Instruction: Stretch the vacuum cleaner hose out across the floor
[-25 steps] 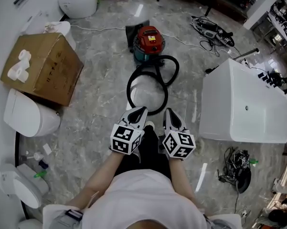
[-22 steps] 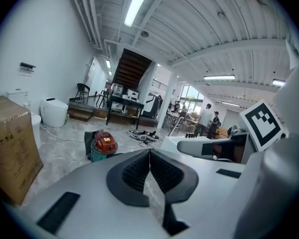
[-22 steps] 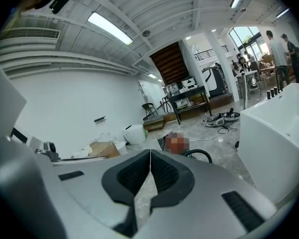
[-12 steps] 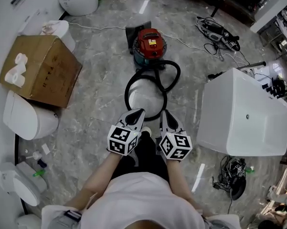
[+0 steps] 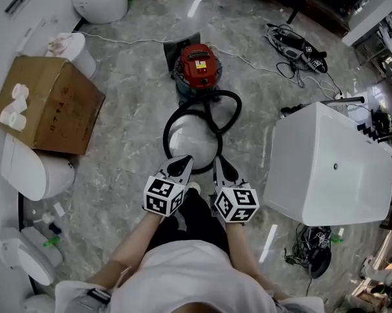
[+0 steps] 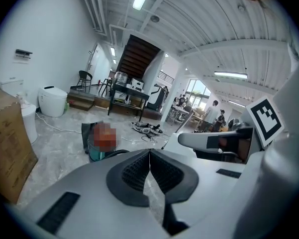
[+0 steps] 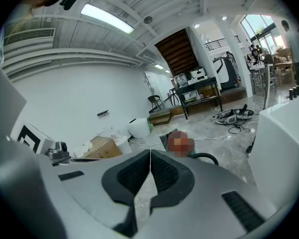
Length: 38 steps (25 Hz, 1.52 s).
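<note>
Both grippers have come forward with the person since the earlier frame, side by side, tips now at the near edge of the coil. Hose [image 5: 165,134]: black, lying in loose overlapping loops on the marble floor [image 5: 117,149], just in front of the red vacuum cleaner [image 5: 197,62] it runs from. Likely light, flexible and springy, so it should uncoil easily but may curl back; the canister could drag along if pulled hard. Free end not made out. Best hold looks like the near arc of the big loop, gripped across the tube. Left gripper [image 5: 182,162] and right gripper [image 5: 219,165]: jaws closed pad to pad, nothing in either. Arms reach out from the body, grippers parallel, pointing ahead and slightly down, marker cubes uppermost.
</note>
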Tool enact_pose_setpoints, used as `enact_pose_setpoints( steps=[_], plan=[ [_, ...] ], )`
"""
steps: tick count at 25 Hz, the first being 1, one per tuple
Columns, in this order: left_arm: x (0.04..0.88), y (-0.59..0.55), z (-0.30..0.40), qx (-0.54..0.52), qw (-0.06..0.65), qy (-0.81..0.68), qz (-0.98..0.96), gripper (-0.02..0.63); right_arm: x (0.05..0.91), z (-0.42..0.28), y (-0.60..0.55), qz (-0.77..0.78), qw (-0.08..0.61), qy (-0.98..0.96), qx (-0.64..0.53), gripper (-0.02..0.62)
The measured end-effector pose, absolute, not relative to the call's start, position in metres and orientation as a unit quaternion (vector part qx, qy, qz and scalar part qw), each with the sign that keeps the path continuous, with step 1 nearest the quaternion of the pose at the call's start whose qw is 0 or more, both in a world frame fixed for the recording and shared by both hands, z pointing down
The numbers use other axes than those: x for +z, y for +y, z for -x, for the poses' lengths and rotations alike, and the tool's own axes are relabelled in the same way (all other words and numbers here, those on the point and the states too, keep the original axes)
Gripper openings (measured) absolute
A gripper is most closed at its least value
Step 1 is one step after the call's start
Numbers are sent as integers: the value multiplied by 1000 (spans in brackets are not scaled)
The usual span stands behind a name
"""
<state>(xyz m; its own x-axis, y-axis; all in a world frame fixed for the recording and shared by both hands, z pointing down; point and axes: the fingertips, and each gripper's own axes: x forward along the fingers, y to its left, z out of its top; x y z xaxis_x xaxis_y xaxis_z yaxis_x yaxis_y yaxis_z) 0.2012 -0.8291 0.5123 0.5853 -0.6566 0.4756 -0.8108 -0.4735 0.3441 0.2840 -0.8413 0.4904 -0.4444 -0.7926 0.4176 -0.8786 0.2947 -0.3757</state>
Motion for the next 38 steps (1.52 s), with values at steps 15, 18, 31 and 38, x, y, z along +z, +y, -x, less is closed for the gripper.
enact_pose_setpoints(
  steps=[15,18,31,38],
  plan=[
    [532,-873,-200,155,287,-426,-844,9,514,-284,-898,-490,86,-817,293,17],
    [540,-875,-198,158,300,-409,-847,9,519,-282,-905,-487,87,-817,296,18],
    [612,-930,-184,191,277,-367,-867,9,590,-264,-959,-492,116,-810,296,18],
    [694,-949,-164,186,305,-374,-856,9,662,-256,-985,-494,138,-808,290,18]
  ],
)
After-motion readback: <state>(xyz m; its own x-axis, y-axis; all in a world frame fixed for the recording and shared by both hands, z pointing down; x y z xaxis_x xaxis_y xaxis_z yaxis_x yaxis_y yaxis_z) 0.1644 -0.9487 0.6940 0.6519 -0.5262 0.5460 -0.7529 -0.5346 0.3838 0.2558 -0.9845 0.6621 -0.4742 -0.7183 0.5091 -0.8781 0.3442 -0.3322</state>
